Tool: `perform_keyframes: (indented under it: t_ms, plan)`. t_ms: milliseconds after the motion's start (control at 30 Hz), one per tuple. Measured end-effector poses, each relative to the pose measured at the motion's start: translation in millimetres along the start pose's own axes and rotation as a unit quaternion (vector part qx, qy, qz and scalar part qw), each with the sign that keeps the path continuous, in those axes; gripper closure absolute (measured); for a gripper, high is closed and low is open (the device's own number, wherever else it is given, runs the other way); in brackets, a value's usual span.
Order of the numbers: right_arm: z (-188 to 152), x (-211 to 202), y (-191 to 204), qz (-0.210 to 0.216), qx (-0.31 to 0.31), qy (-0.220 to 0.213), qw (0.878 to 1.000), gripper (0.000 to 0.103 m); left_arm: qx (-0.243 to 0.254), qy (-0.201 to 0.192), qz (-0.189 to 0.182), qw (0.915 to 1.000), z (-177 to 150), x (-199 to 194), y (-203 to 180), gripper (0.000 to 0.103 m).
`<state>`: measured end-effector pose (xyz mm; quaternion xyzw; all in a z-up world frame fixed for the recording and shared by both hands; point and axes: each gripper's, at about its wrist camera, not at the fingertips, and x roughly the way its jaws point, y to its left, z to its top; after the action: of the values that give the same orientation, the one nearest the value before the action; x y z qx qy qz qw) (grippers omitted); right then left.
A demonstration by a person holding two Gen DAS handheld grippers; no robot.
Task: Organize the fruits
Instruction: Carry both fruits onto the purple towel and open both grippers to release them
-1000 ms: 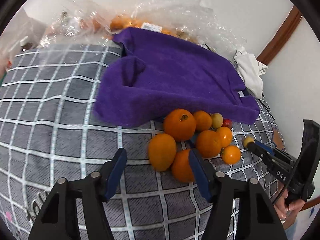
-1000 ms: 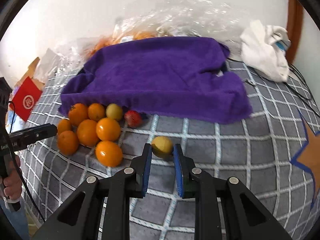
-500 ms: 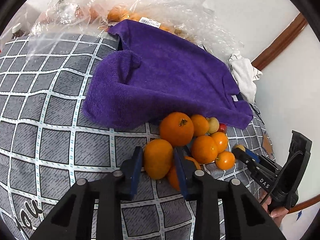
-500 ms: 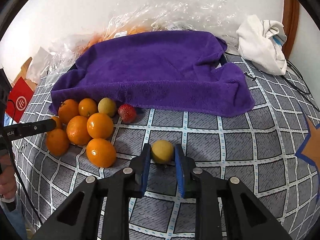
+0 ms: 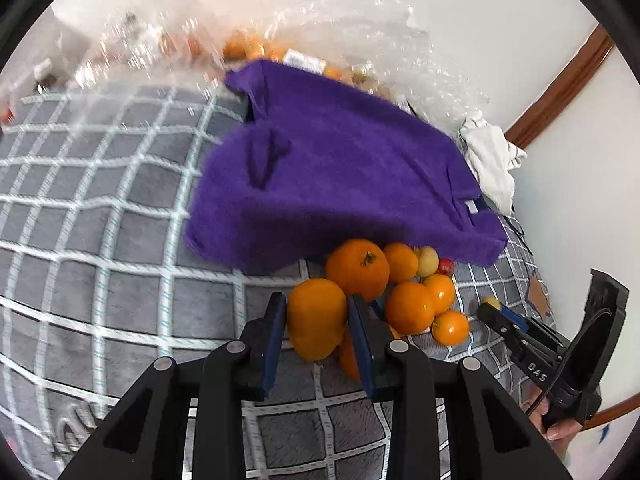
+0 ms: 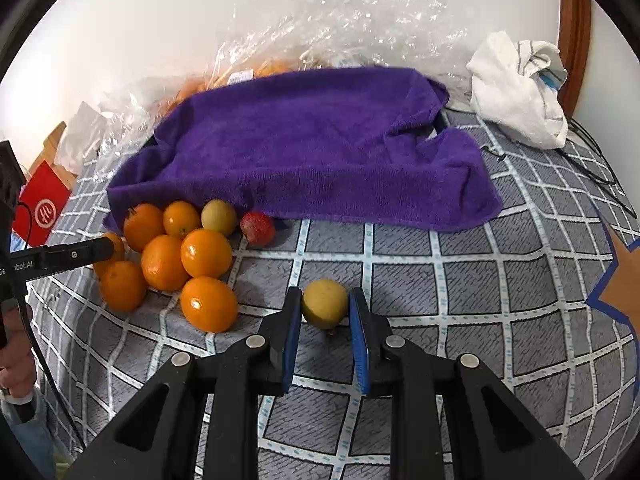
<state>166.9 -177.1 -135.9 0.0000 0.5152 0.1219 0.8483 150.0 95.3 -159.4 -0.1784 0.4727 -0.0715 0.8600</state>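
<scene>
My left gripper point(image 5: 316, 304) is shut on an oblong orange point(image 5: 316, 320) at the near edge of a pile of oranges point(image 5: 408, 304). The pile lies on the checked grey cover beside a purple towel point(image 5: 340, 168). My right gripper point(image 6: 325, 296) is shut on a small yellow-green fruit point(image 6: 325, 304), apart from the pile point(image 6: 172, 252) to its left. A second yellow-green fruit point(image 6: 219, 217) and a red fruit point(image 6: 258, 228) lie at the towel's point(image 6: 312, 148) edge. Each gripper shows in the other's view: the right gripper point(image 5: 490, 307) and the left gripper point(image 6: 106, 248).
Crumpled clear plastic bags point(image 6: 340, 28) holding more oranges lie behind the towel against the white wall. A white cloth point(image 6: 520, 88) sits at the back right with cables beside it. A red box point(image 6: 42, 208) stands at the left edge. The checked cover point(image 6: 500, 280) stretches right.
My left gripper's jaws went from wide open to shut on the oblong orange. The right gripper stays shut on the yellow-green fruit with little movement.
</scene>
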Motion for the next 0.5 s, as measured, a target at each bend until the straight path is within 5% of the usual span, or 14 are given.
perform_keyframes:
  t_ms: [500]
  plan:
    - [88,-43,-16,-0.041,0.003,-0.077,0.996,0.08,0.068,-0.087,0.056,0.9923,89,-51,-44,0.073]
